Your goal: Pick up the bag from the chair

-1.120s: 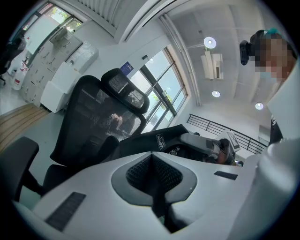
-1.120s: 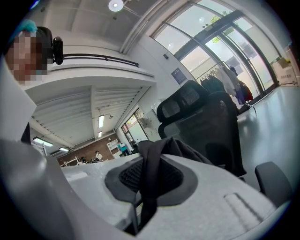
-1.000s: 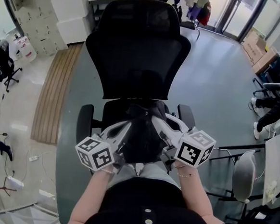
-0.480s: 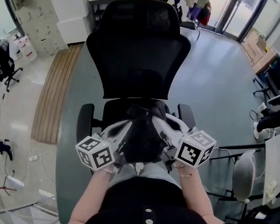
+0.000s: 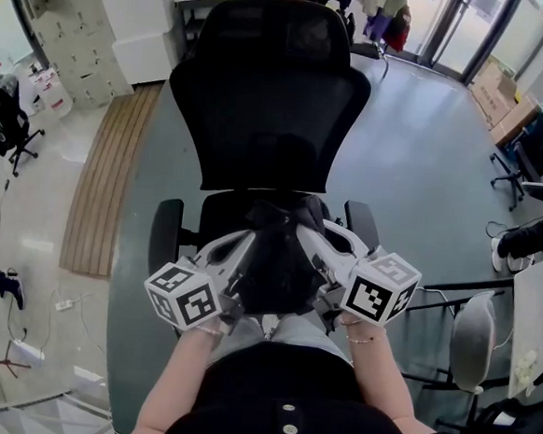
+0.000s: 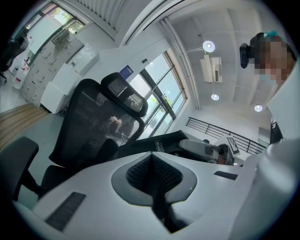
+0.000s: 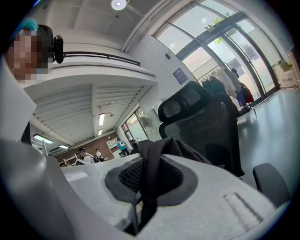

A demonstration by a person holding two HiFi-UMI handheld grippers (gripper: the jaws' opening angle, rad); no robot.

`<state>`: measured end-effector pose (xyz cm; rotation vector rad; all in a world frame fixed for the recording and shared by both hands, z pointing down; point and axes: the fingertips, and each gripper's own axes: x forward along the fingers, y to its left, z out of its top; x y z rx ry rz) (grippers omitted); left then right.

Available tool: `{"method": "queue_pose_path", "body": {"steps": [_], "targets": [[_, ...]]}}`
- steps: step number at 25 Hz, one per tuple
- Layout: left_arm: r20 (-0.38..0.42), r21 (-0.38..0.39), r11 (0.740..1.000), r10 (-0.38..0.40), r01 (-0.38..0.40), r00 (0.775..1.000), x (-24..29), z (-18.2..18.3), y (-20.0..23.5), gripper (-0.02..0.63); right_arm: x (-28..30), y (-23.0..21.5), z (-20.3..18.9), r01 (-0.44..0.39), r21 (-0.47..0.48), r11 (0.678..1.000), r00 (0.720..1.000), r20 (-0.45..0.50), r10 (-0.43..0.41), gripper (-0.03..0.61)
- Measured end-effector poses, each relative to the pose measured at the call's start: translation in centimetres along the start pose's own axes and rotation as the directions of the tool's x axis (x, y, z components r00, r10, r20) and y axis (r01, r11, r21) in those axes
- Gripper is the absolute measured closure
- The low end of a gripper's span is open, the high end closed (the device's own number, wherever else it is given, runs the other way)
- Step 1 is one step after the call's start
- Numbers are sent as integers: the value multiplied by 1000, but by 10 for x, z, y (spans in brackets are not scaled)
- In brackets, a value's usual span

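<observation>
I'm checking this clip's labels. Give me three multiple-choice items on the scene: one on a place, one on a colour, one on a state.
1. Where is the bag?
A) on the floor
B) between the left claw and the right claw
C) on the white cabinets

2. What colour is the chair?
A) black
B) red
C) white

3. How is the right claw?
A) wide open and empty
B) shut on the chair's armrest
C) shut on a bag strap

Answers:
1. B, the head view shows the bag hanging between the two claws.
2. A, the backrest, seat and armrests are all black.
3. C, the right gripper view shows the dark strap pinched between its pads.
</observation>
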<state>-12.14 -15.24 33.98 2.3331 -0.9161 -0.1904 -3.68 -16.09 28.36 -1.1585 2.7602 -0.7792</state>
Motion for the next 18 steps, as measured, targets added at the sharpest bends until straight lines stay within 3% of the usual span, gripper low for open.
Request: {"method": "queue_pose_path", "body": {"steps": [18], "targets": [[-12,20,1000,2,-1,1000,0,1,2,597,-2,3,5,4,-21,1000,1000,-10,-4,531]]}}
